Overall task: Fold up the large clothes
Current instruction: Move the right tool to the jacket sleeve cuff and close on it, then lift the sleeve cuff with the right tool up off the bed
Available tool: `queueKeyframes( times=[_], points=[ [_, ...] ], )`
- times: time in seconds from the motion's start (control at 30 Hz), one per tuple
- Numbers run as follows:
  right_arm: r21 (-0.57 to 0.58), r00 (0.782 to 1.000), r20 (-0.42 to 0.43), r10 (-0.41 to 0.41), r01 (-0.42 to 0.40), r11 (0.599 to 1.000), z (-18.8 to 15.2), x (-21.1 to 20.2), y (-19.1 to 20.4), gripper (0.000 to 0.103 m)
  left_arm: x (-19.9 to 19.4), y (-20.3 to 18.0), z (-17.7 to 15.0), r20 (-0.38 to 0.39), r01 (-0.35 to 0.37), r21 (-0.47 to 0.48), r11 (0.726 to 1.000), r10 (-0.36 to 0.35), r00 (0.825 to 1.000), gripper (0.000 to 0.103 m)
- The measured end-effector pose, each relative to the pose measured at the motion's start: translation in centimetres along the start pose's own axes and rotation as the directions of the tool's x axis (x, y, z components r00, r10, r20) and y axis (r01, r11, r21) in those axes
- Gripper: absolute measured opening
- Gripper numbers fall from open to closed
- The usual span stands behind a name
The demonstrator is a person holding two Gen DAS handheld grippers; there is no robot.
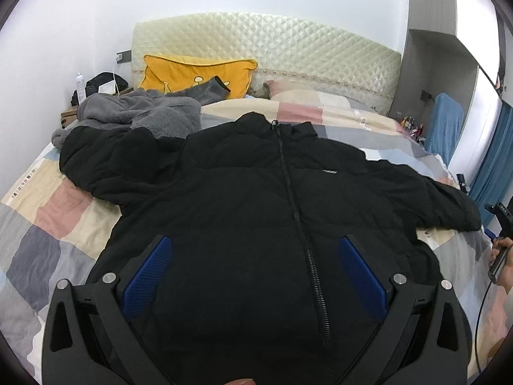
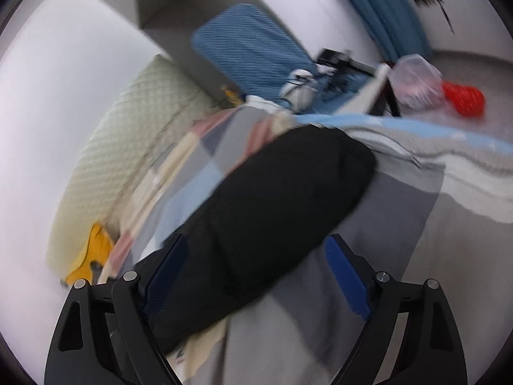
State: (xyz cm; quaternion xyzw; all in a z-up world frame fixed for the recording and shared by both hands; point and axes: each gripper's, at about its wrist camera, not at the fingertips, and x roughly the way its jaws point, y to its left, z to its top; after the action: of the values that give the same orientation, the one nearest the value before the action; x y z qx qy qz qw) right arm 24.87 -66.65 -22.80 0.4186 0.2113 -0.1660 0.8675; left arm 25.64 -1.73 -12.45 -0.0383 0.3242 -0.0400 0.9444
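Note:
A black puffer jacket (image 1: 243, 186) lies face up and zipped on the patchwork bedspread (image 1: 51, 224), with both sleeves spread out. My left gripper (image 1: 255, 250) is open and empty, hovering over the jacket's lower front, its blue pads on either side of the zipper (image 1: 298, 221). My right gripper (image 2: 256, 256) is open and empty above the end of the jacket's right sleeve (image 2: 282, 192), which lies near the bed's edge. The right wrist view is blurred. The right gripper's handle and the hand holding it show at the left wrist view's right edge (image 1: 500, 256).
A grey fleece garment (image 1: 141, 112) lies bunched beside the jacket's left sleeve. A yellow pillow (image 1: 195, 73) leans on the quilted headboard (image 1: 272, 48). A nightstand with a bottle (image 1: 78, 85) stands at the left. A blue chair (image 2: 250, 51), blue curtain (image 2: 384, 6) and red object (image 2: 465, 99) are beside the bed.

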Motion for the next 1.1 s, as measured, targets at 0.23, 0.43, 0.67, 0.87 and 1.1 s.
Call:
queueKeyframes(
  times=[0.23, 0.43, 0.67, 0.87, 1.1],
  points=[
    [0.070, 0.999, -0.024, -0.035, 0.037, 0.997, 0.8, 4.8, -2.5, 0.066, 2.2, 0.4, -0.9, -0.053, -0.021, 0.006, 1.000, 0.022, 0.998, 0.103],
    [0.139, 0.992, 0.057, -0.109, 0.100, 0.985, 1.8, 6.0, -2.6, 0.067, 2.4, 1.4, -1.1, -0.018, -0.095, -0.031, 0.995, 0.095, 0.995, 0.103],
    [0.202, 0.979, 0.060, -0.197, 0.181, 0.962, 2.2, 4.8, -2.8, 0.065, 2.6, 2.6, -0.7, -0.014, -0.105, -0.098, 0.990, 0.104, 0.994, 0.103],
    [0.188, 0.976, 0.055, -0.212, 0.198, 0.962, 1.9, 5.5, -4.0, 0.074, 3.3, 2.3, -1.2, -0.056, -0.112, -0.076, 0.991, 0.108, 0.993, 0.103],
    [0.221, 0.993, 0.085, -0.084, 0.063, 0.973, 4.9, 8.3, -3.1, 0.089, 4.0, 2.3, -1.4, -0.069, -0.121, -0.071, 0.990, 0.116, 0.991, 0.103]
  ],
)
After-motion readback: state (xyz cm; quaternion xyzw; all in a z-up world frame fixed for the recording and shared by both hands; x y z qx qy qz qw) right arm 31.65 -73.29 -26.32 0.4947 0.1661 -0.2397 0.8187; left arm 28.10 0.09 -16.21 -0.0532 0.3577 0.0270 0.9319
